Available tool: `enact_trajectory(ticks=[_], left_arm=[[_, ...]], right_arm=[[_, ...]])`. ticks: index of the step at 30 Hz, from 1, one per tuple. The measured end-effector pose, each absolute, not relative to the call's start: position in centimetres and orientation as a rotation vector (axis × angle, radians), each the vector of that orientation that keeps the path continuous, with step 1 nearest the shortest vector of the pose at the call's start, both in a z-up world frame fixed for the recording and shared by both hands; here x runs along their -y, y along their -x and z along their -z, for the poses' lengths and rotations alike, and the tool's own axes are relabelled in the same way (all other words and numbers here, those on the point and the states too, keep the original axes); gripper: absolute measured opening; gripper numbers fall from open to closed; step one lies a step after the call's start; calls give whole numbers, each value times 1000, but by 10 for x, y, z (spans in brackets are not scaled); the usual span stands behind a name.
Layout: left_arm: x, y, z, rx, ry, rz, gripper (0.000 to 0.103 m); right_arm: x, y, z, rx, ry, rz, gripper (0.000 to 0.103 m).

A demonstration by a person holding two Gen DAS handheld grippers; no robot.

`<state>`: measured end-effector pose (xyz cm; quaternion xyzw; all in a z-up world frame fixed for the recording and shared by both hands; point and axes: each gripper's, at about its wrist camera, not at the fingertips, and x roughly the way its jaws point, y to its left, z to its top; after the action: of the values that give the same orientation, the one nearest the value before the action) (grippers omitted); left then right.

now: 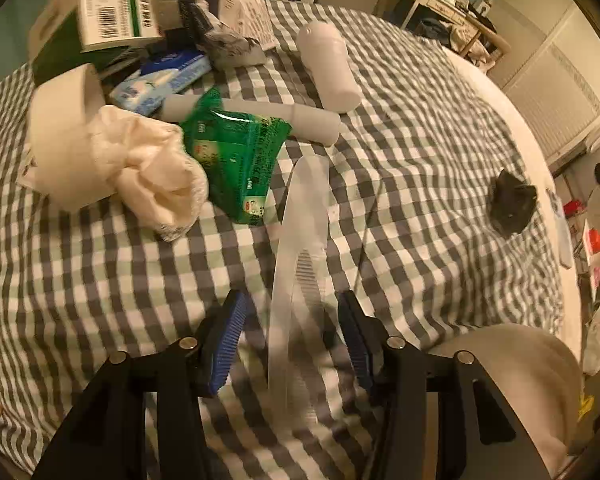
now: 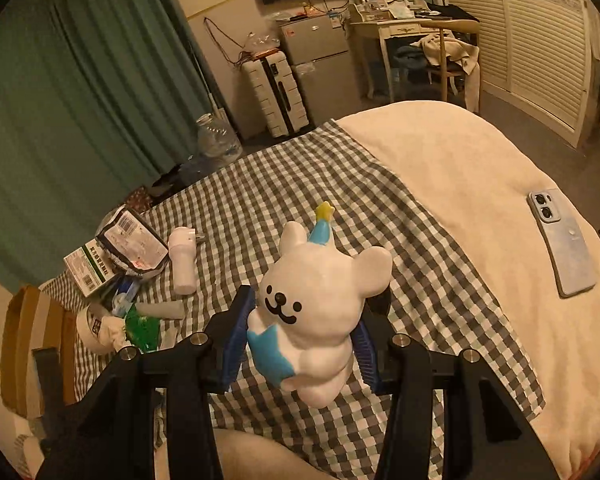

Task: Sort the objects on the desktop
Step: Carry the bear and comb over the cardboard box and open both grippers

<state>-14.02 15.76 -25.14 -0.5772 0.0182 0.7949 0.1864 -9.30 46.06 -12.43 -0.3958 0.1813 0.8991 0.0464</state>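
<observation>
Left wrist view: left gripper (image 1: pixel 296 340) over checked cloth (image 1: pixel 420 184), jaws apart, blue pads clear of the clear comb (image 1: pixel 300 264) lying between them. No earlier frame to compare. Pile at upper left: green-and-white carton (image 1: pixel 112 4), closed, contents unseen; blue packet (image 1: pixel 160 80); green sachet (image 1: pixel 236 160) lying over a white tube (image 1: pixel 312 120); cream crumpled cloth (image 1: pixel 152 168) against a white roll (image 1: pixel 60 136). White cylinder (image 1: pixel 328 64) just behind the tube. Dark lump (image 1: pixel 512 208) apart at right, too blurred to identify. Upper pile cut off by frame edge.

Right wrist view: right gripper (image 2: pixel 300 344) clamped on white bear figurine (image 2: pixel 320 312) with blue hat, raised above the cloth. Phone (image 2: pixel 560 240) face down on cream blanket (image 2: pixel 460 184), well apart. Same pile small at left, partly hidden behind the fingers.
</observation>
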Motion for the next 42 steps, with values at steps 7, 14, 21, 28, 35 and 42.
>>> enact_trajectory(ticks=[7,14,21,28,35,42], left_arm=[[-162,148,256,-87,1626,-2225,27],[-142,134,231,-15,1552,-2267,27],[-127,123,169,16,1382,-2327,27],[-113,118,105,54,1252,-2388,27],[-82,115,63,63,1194,-2495,27],[-37,111,38,96,1151,-2606,27]], right_arm=[[-456,97,133,-559,1257,-2744,46],[-440,95,118,-522,1243,-2794,46],[-407,88,88,-429,1208,-2881,46],[-362,76,59,-335,1195,-3003,46],[-318,67,41,-248,1209,-3111,46],[-278,58,26,-203,1194,-3199,46]])
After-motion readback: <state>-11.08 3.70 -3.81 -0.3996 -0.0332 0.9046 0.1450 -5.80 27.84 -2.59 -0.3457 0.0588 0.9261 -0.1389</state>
